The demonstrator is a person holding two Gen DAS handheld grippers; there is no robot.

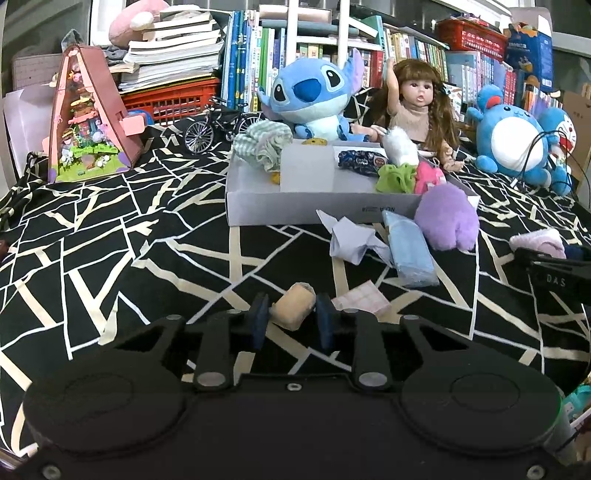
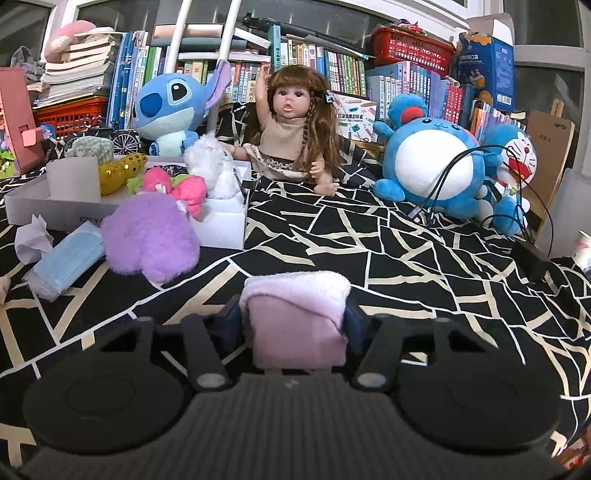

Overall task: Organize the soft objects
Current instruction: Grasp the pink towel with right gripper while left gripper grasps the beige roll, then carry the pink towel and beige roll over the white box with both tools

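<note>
Beige roll (image 1: 293, 309) between left tongs (image 1: 291, 321) — pink cloth (image 2: 295, 314) (folded) between right tongs (image 2: 291, 325).

You have two grippers at work — the left gripper (image 1: 292, 315) and the right gripper (image 2: 291, 317). Far back sit four plush toys: a Stitch (image 1: 312, 96), a round blue one (image 2: 430, 162), a Doraemon (image 2: 517, 158) and a pink one (image 1: 135, 18) on the far-left books. One doll (image 2: 291, 129). One grey tray (image 1: 314, 212). Two red baskets — one far left (image 1: 173, 99), one far right (image 2: 410, 46). One toy bicycle (image 1: 218, 127). One purple plush (image 2: 151, 240), near the tray.
</note>
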